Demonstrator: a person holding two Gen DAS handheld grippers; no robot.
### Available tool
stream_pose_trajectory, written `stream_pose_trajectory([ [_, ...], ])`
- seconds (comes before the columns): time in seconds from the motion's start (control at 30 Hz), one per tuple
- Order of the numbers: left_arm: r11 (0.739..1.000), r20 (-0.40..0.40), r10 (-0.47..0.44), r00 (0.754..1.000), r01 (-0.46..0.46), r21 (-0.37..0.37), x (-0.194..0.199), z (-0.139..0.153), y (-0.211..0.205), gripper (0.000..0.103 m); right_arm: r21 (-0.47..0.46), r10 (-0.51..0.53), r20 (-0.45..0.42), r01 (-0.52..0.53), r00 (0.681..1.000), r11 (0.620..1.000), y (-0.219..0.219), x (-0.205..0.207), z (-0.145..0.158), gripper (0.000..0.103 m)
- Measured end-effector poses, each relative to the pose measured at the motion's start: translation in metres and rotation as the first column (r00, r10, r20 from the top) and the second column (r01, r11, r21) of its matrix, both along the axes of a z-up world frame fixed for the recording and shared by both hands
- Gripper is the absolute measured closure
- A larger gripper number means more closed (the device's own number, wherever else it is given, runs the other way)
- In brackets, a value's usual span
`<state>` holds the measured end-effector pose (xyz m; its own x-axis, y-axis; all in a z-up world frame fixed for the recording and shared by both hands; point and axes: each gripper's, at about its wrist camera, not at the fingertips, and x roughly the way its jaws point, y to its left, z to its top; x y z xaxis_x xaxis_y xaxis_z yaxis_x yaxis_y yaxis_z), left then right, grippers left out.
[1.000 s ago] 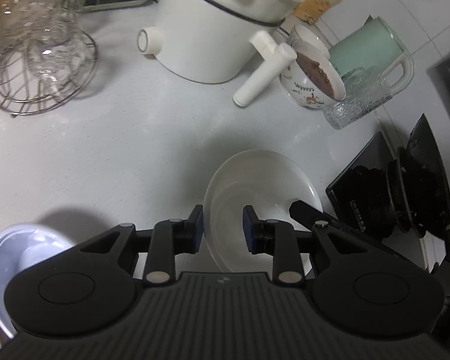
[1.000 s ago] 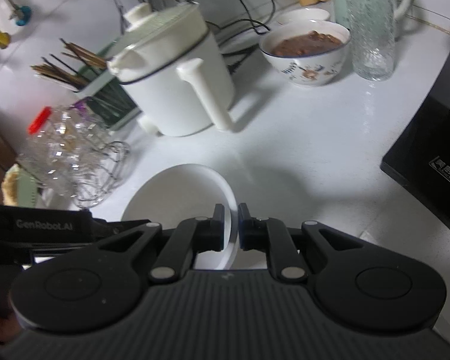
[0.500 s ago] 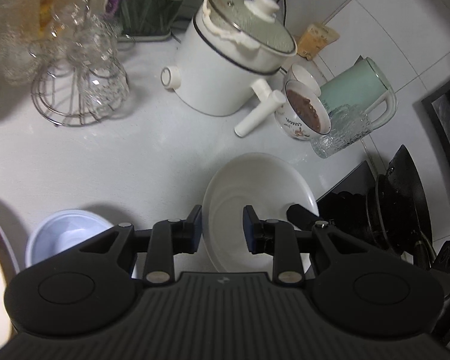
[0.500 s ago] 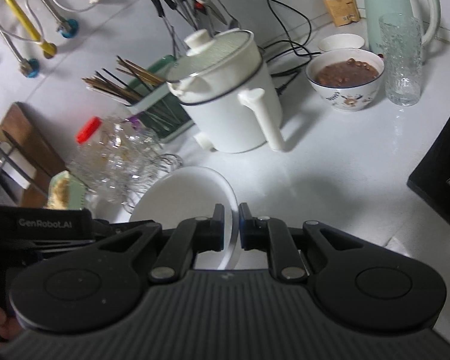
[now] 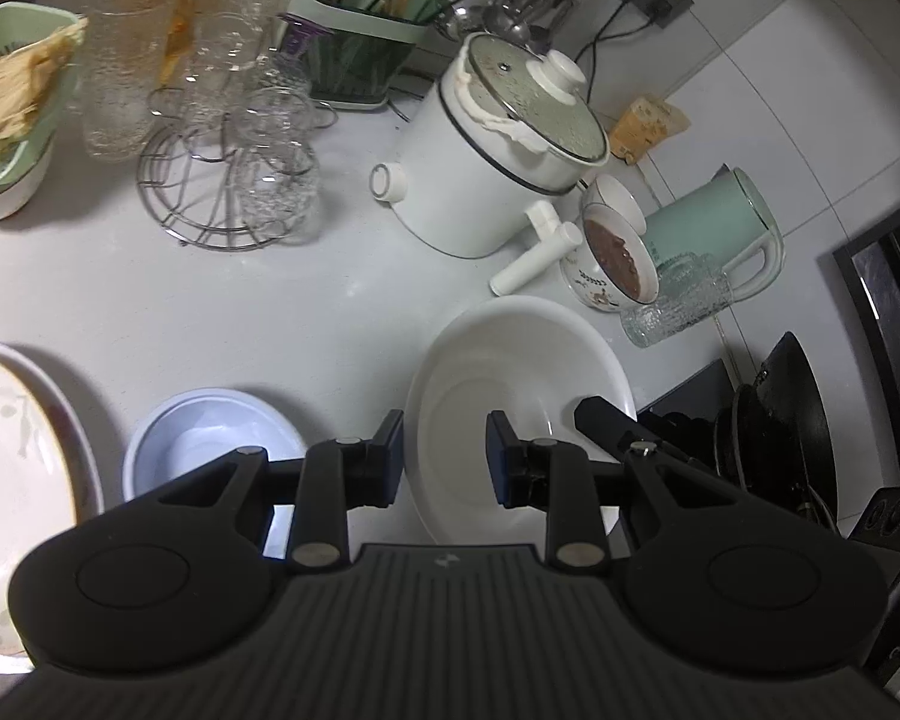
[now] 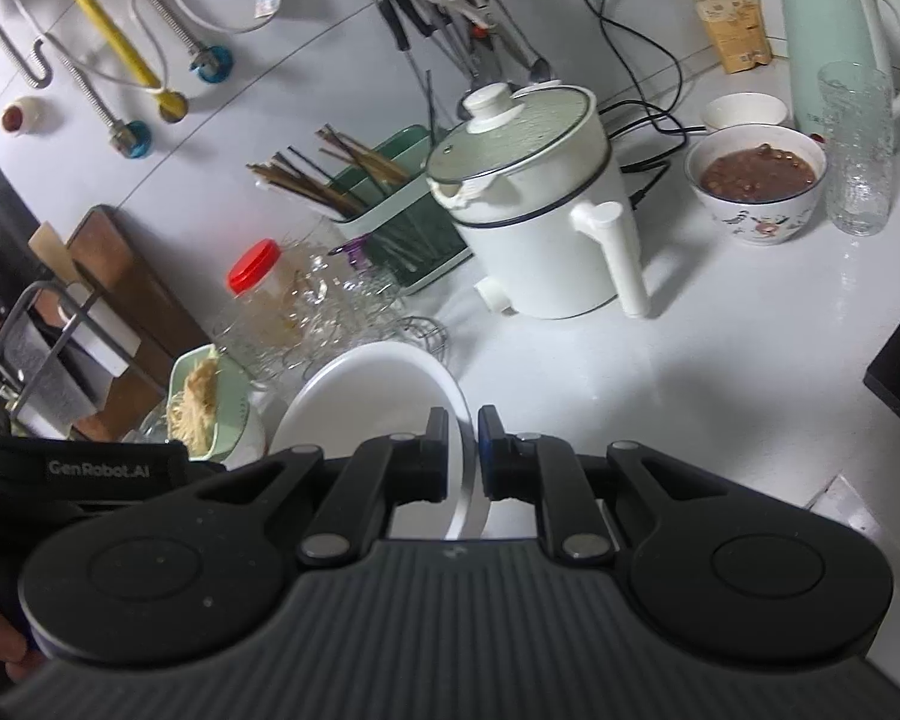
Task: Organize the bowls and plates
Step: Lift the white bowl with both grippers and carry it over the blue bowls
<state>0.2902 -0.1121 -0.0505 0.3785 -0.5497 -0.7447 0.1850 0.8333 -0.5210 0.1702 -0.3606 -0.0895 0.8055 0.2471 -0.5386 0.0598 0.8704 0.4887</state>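
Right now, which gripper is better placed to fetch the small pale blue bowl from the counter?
Left, probably. The pale blue bowl lies just beside the left gripper; the right wrist view does not show it. The right gripper is shut on the white plate rim.

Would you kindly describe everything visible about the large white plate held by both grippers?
The white plate is deep, round, plain and glossy, apparently ceramic, and empty. It is tilted above the counter. The left gripper straddles its near rim; the right gripper pinches the opposite rim edge-on. Nothing else appears to touch it.
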Motion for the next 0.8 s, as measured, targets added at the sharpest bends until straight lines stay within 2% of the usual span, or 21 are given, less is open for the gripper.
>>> stream_pose_trajectory([
  [0.6, 0.98, -0.057, 0.186, 0.981, -0.189, -0.058, -0.03, -0.023, 0.095, 0.072, -0.062, 0.158, -0.052, -0.161, 0.986, 0.985, 0.076, 0.007, -0.008, 0.089],
  [0.8, 0.976, -0.094, 0.214, 0.972, -0.216, -0.014, -0.032, -0.034, 0.106, 0.071, -0.058, 0.192, -0.089, -0.198, 0.977, 0.979, 0.091, 0.013, -0.018, 0.089],
])
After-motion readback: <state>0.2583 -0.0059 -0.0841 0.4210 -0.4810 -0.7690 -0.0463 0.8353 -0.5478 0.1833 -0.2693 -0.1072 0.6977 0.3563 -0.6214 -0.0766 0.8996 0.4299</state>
